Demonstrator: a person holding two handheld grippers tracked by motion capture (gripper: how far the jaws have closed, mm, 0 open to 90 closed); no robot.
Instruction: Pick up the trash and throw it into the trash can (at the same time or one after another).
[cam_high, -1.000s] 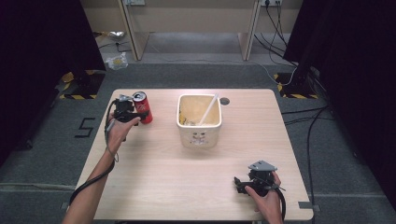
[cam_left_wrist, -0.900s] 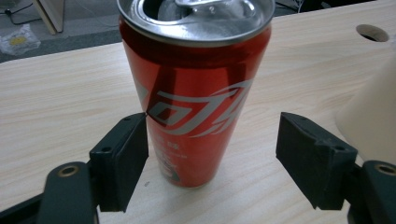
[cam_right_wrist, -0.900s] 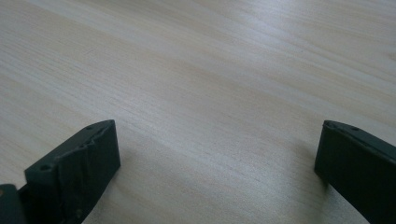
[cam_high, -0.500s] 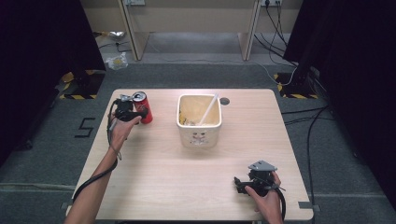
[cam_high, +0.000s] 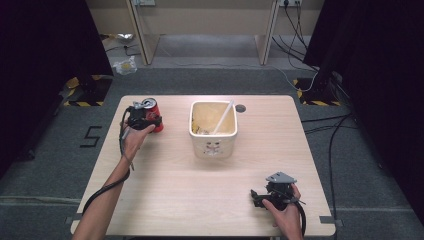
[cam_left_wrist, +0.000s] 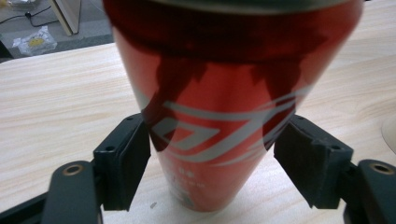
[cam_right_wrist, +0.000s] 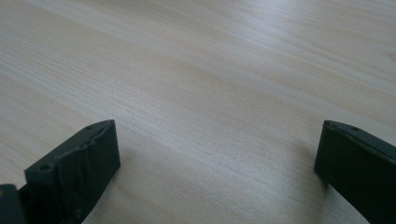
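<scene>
Desk (cam_high: 165, 200): a white bin (cam_high: 213, 136) stands at centre, and a red can (cam_high: 152, 114) stands upright at its 9 o'clock, near the far-left part. Left gripper (cam_left_wrist: 212, 154) is the nearer hand: the can's vertical axis runs between its fingers (cam_left_wrist: 122, 161), which sit spread just beside both flanks, not yet pinching. Judged next: close squarely. Right gripper (cam_right_wrist: 215, 154) rests at 5 o'clock, fingers spread over bare desk.
</scene>
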